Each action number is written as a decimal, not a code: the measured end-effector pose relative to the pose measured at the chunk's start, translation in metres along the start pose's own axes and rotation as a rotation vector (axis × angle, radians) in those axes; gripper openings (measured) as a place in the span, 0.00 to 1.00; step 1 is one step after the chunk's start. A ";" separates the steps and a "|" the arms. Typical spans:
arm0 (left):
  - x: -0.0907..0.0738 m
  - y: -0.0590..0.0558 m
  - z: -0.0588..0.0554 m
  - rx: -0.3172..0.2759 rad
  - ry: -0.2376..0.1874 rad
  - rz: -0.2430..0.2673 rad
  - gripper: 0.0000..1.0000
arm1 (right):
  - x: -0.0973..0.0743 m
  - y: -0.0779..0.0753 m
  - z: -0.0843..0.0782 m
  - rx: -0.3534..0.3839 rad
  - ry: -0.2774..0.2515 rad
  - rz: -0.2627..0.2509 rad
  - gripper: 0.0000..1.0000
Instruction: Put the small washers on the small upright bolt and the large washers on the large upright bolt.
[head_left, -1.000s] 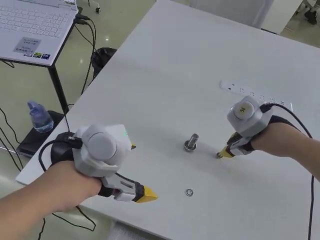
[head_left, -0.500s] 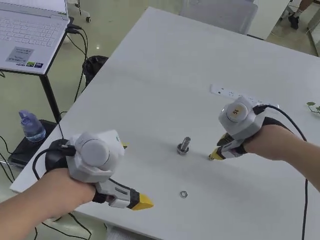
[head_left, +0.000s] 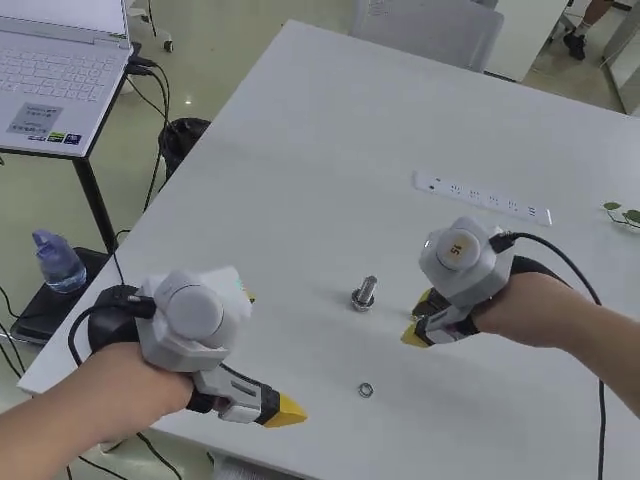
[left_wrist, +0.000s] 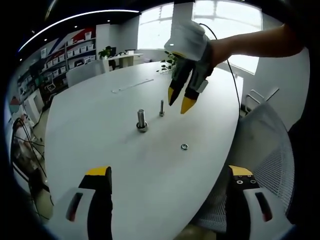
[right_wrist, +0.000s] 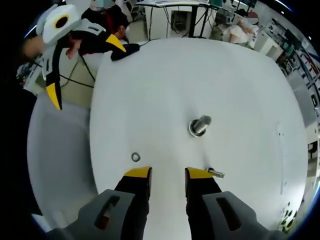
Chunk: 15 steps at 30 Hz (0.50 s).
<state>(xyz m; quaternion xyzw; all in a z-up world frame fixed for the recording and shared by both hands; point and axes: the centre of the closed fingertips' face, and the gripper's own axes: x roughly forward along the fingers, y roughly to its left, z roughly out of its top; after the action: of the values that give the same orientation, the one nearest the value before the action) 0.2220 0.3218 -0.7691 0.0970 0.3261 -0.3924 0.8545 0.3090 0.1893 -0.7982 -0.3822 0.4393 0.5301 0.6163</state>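
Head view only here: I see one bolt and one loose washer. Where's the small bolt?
Observer: The small bolt stands upright beyond the large bolt, near the tips of the right gripper.
Operator: Is that gripper carrying a washer?
Observer: No, its own view shows the jaws apart, nothing between them.
Operator: And the left gripper?
Observer: Wide open, empty; the washer lies on the table ahead of it.

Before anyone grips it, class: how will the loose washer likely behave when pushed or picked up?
The washer lies flat and thin on the smooth table, so it will probably slide when pushed and be hard to pinch. It looks like metal, so it is likely stiff and light.
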 end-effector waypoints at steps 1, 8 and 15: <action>0.000 0.000 0.000 0.002 0.001 0.000 0.95 | 0.001 0.005 -0.002 -0.006 0.008 0.007 0.28; -0.003 -0.001 -0.002 0.006 0.005 -0.001 0.92 | 0.006 0.030 -0.009 -0.035 0.020 0.027 0.29; -0.004 -0.006 -0.005 0.007 0.007 -0.011 0.91 | 0.010 0.051 -0.016 -0.044 0.013 0.041 0.31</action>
<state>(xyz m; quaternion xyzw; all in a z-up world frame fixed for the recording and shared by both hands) 0.2136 0.3222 -0.7697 0.0994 0.3284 -0.3979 0.8509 0.2565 0.1851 -0.8125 -0.3901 0.4393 0.5496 0.5940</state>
